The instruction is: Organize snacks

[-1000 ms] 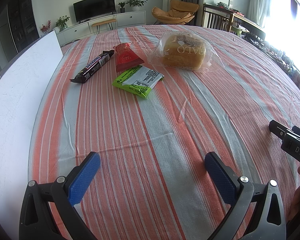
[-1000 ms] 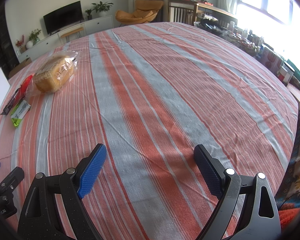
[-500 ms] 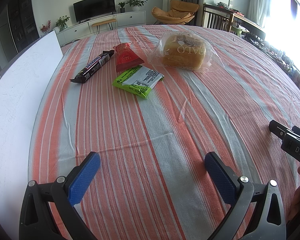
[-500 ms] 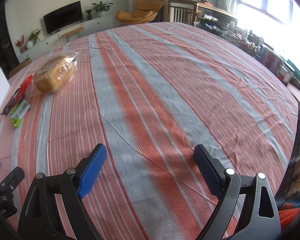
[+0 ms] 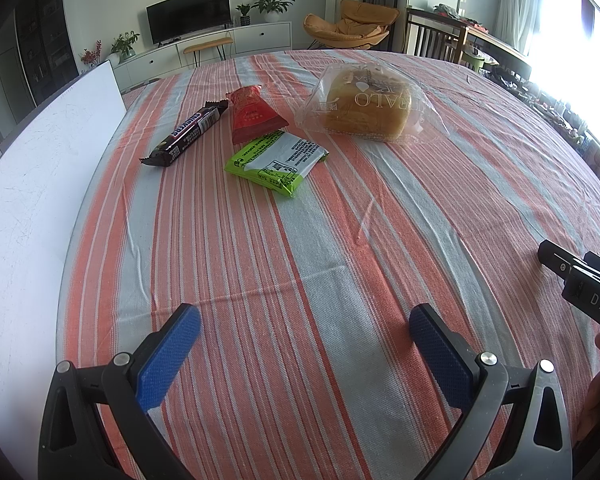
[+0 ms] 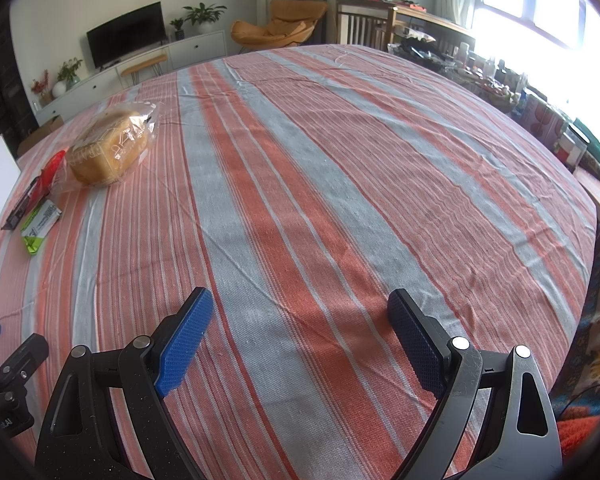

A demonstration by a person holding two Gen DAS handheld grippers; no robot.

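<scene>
Striped cloth (image 5: 300, 264) lies under both my claws; my left claw (image 5: 304, 320) and right claw (image 6: 300, 308) are spread wide, pinching nothing. Well ahead of the left one sit the snacks: chocolate bar (image 5: 188, 132), red packet (image 5: 254, 116), green packet (image 5: 278, 162) touching it, and bagged bread (image 5: 366, 106) beside.

A home living room, seen across a cloth-covered bench (image 5: 340, 240).
Television (image 5: 188, 14) on a white sideboard (image 5: 220, 44) – potted plants (image 5: 270, 2), orange lounge chair (image 5: 352, 24), bright window (image 6: 540, 0).
</scene>
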